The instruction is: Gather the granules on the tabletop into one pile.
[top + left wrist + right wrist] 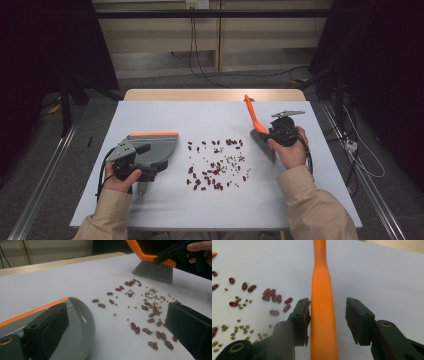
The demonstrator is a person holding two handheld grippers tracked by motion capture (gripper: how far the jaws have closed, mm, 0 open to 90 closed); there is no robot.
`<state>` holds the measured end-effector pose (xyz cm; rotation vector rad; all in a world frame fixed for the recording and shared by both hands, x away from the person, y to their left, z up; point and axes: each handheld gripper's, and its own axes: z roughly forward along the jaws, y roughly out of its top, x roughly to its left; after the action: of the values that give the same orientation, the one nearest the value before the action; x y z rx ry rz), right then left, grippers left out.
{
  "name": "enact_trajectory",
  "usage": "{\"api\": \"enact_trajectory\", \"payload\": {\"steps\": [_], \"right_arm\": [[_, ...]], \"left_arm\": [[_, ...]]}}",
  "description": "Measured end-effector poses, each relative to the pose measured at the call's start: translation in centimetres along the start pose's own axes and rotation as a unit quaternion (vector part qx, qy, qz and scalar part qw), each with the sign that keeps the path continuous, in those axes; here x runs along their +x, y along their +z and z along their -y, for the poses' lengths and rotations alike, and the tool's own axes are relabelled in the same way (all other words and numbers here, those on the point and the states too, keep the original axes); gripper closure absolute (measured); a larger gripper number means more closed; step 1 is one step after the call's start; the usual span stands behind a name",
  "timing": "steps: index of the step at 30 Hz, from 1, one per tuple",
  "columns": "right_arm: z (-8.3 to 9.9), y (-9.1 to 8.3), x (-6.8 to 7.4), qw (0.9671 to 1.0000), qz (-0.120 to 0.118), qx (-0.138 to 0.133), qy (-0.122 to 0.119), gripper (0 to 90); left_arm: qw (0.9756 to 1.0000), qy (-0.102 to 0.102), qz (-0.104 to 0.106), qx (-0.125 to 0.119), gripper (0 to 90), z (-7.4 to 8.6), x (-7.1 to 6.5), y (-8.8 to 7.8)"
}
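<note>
1. The right hand-held gripper (280, 131) is sitting released around the orange handle of the brush (256, 125): in the right gripper view one pad is touching the handle (322, 302) while the other jaw is standing clear of it with a gap.
2. The right hand (291, 150) is gripping the gripper's body from behind, with the forearm in a tan sleeve (312, 205) coming up from the bottom edge of the high view and angling inward.
3. The brush is resting with its grey bristles (153, 271) on the white counter (210, 115), its handle slanting up and away toward the far edge.
4. The left hand-held gripper (137, 162) is lying over the near side of the grey dustpan (155, 147), its jaws spread wide; in the left gripper view one jaw is lying over the pan (75, 325) and the other is hanging above the beans, so it is grasping nothing.
5. The left hand (120, 180) is wrapping the gripper low, wrist near the counter.
6. Red beans and small green beans (217, 162) are lying scattered between dustpan and brush.
</note>
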<state>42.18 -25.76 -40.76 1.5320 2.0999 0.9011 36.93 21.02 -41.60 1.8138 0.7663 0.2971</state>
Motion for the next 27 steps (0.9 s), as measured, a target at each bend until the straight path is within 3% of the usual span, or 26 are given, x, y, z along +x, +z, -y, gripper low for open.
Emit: {"api": "enact_trajectory", "payload": {"steps": [3, 7, 9, 15, 18, 20, 27], "right_arm": [[0.3, 0.5, 0.2, 0.9998, 0.008, 0.013, -0.011, 64.8], [0.5, 0.8, 0.3, 0.9999, 0.013, 0.007, -0.006, 71.0], [0.4, 0.9, 0.3, 0.9999, 0.000, 0.008, 0.008, 71.2], [0.1, 1.0, 0.5, 0.9999, -0.012, -0.003, 0.000, 71.3], [-0.5, 1.4, 0.4, 0.9994, -0.009, -0.023, -0.023, 71.3], [-1.2, 1.7, 0.4, 0.9989, -0.014, -0.037, -0.025, 71.4], [-4.2, 4.4, 0.5, 0.9958, -0.007, -0.049, -0.076, 71.3]], "left_arm": [[1.0000, 0.000, 0.000, 0.001, 4.7, 0.0, 0.0, 0.0], [1.0000, -0.001, -0.001, 0.000, 4.7, 0.0, 0.1, -0.1], [1.0000, -0.001, -0.001, 0.000, 4.7, 0.0, 0.1, -0.1], [1.0000, -0.001, 0.000, 0.000, 4.7, 0.0, 0.1, -0.1], [1.0000, -0.001, -0.001, 0.000, 4.7, 0.0, 0.1, -0.1], [1.0000, -0.001, -0.001, -0.001, 4.8, 0.0, 0.2, -0.1], [0.9999, -0.009, -0.003, -0.007, 4.8, 0.0, 0.5, -0.2]]}}
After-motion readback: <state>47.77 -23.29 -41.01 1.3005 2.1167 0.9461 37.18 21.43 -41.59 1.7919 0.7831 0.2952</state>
